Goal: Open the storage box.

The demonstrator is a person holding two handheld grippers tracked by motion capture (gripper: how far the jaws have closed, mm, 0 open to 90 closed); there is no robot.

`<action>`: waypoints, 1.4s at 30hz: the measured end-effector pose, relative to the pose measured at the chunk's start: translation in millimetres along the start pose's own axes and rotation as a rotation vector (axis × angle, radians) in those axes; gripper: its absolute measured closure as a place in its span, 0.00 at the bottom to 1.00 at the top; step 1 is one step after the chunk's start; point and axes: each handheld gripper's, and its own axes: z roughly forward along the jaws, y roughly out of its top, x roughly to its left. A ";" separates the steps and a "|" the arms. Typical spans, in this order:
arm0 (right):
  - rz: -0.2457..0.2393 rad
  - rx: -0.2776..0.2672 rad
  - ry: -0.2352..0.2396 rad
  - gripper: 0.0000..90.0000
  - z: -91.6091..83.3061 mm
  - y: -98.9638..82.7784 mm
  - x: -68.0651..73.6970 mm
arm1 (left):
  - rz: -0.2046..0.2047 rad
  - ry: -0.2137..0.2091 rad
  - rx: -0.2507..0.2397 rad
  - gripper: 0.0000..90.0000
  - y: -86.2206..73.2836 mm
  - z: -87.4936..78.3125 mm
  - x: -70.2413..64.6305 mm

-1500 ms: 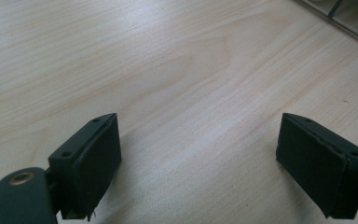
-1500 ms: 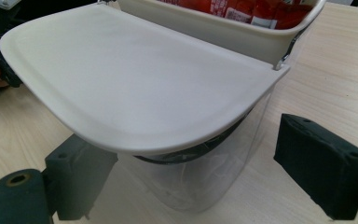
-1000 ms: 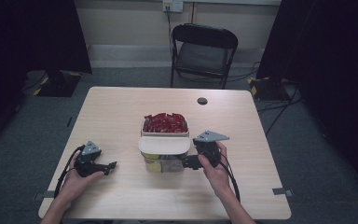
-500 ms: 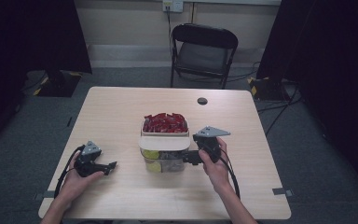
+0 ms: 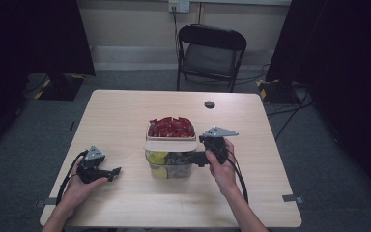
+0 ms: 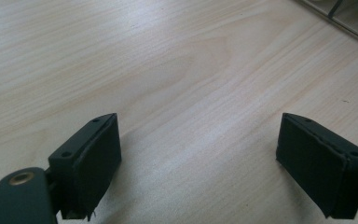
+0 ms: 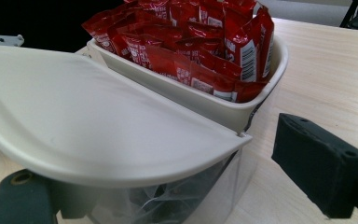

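Red packets (image 5: 171, 127) behind lidded container (image 5: 170, 164)

This looks like a staged recording room or lab, not a home. A plain pale wooden tabletop (image 5: 125, 121) stands alone on grey carpet (image 5: 38, 130), with dark curtains (image 5: 29, 38) hanging at both sides. Beyond the tabletop's far edge, a black folding metal chair (image 5: 211, 55) stands against a bare cream wall with a power socket (image 5: 178, 6) and trailing cables. Strips of grey tape (image 5: 290, 198) mark the tabletop's near corners, and yellow-and-black hazard tape (image 5: 265, 87) marks the floor.
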 end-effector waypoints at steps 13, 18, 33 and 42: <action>0.000 0.016 0.019 0.15 7.4 7.9 -7.7 | 0.001 0.000 0.001 0.15 0.0 0.0 0.1; -0.001 0.024 0.018 0.15 8.7 11.7 -8.1 | 0.001 0.000 0.001 0.15 0.0 -0.1 0.1; 0.034 0.000 0.039 0.15 12.3 16.6 -14.7 | 0.001 -0.001 0.001 0.15 0.0 -0.1 0.1; 0.059 -0.007 0.007 0.15 14.0 16.8 -20.4 | 0.004 -0.002 0.003 0.15 -0.3 -0.8 0.1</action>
